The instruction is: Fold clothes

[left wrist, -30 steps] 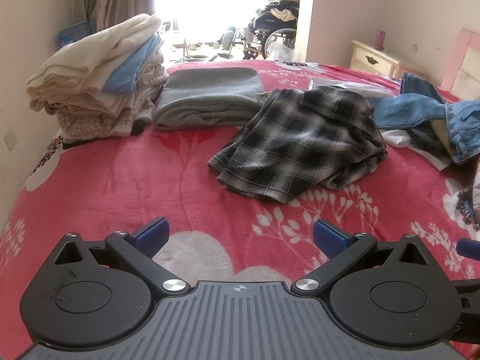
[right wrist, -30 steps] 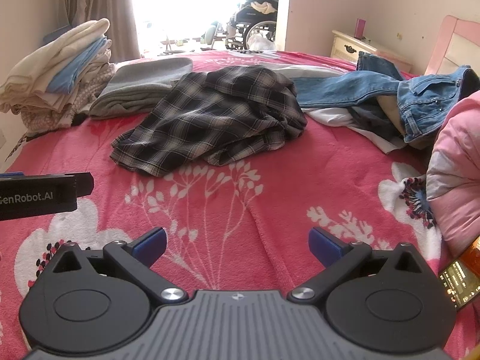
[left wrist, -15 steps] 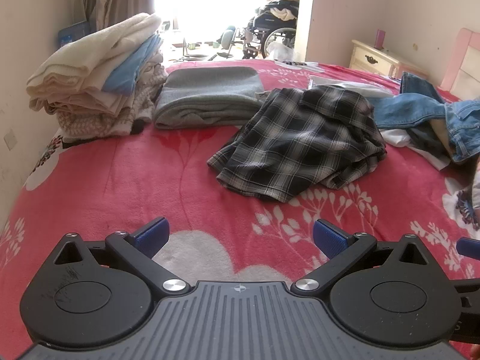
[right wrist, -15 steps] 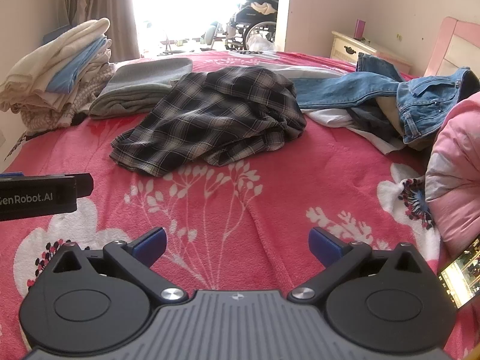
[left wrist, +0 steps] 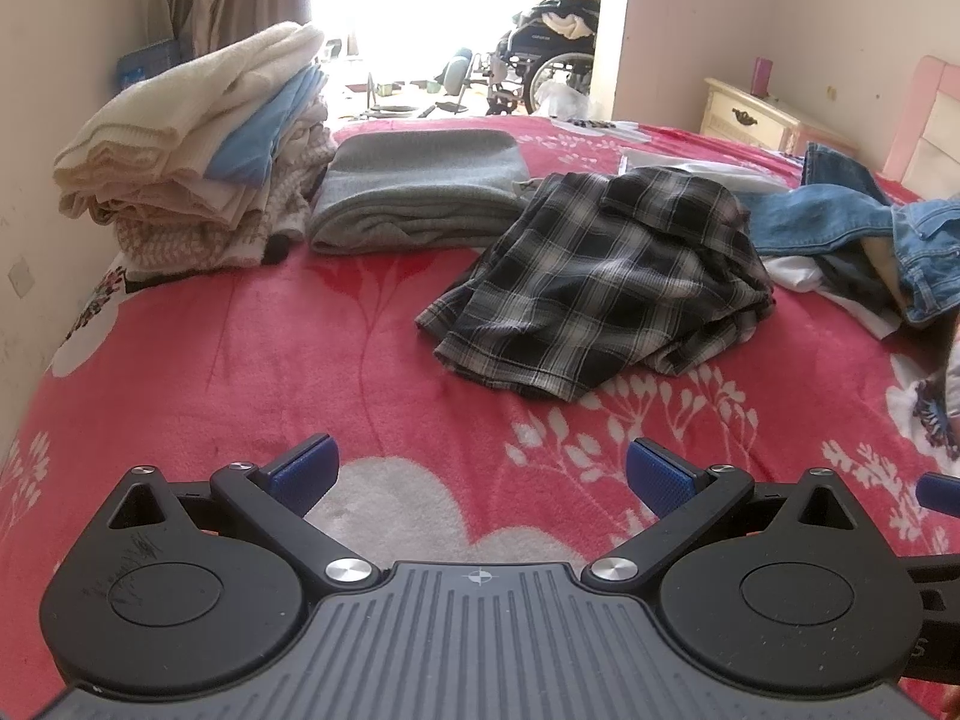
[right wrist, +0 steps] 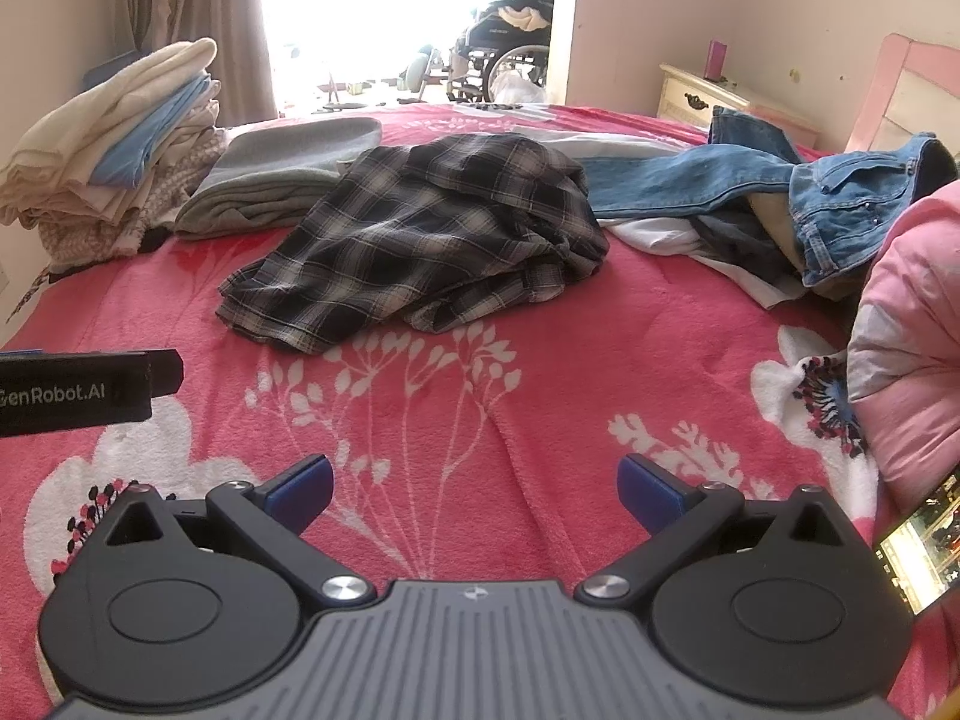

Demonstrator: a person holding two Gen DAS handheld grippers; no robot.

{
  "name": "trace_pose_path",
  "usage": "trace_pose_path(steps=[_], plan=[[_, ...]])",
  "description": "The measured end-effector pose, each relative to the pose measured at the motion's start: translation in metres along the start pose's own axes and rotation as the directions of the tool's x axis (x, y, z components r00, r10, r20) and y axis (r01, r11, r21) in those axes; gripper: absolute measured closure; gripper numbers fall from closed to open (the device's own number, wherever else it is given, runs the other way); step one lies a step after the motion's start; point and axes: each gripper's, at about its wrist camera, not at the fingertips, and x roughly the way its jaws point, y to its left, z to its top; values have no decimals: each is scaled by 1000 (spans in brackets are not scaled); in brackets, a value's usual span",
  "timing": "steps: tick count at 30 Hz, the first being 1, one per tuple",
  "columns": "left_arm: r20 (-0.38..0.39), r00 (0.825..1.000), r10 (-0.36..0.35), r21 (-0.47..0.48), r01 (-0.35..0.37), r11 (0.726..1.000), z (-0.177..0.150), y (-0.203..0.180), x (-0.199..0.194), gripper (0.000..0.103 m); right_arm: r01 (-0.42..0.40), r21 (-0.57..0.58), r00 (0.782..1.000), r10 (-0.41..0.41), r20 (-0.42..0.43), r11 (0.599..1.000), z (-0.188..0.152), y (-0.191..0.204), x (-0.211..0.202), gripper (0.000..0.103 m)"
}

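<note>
A crumpled black-and-white plaid shirt (left wrist: 600,282) (right wrist: 420,240) lies in the middle of the red floral bedspread (left wrist: 300,360) (right wrist: 600,360). Blue jeans (left wrist: 852,228) (right wrist: 780,186) sprawl to its right over white and dark garments. My left gripper (left wrist: 480,474) hovers open over the bedspread, well short of the shirt, nothing between its blue pads. My right gripper (right wrist: 474,483) is open too, empty, a similar distance in front of the shirt. The left gripper's body (right wrist: 78,390) shows at the left edge of the right wrist view.
A folded grey garment (left wrist: 414,192) and a tall stack of cream and blue folded clothes (left wrist: 198,156) sit at the back left by the wall. A pink quilt (right wrist: 912,330) and a phone (right wrist: 918,546) lie on the right. A bedside table (left wrist: 762,117) stands beyond.
Both grippers stay open and almost still. The right wrist view has crept slightly, with the phone sliding a little further into the lower right corner.
</note>
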Motion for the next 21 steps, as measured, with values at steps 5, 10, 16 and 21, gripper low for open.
trace_pose_path(steps=[5,10,16,21], plan=[[10,1000,8,-13,-8,1000,-1,3,3,0,-6,20,1000,6,22,1000,-4,-6,0,0],[45,999,-4,-7,4,1000,-1,11,12,0,-41,47,995,37,90,998,-1,-18,0,0],[117,993,7,10,-9,1000,10,31,48,0,-35,11,985,33,171,999,28,-31,19,0],[103,994,-47,41,43,998,36,38,101,0,-39,-40,982,46,182,998,80,-24,73,0]])
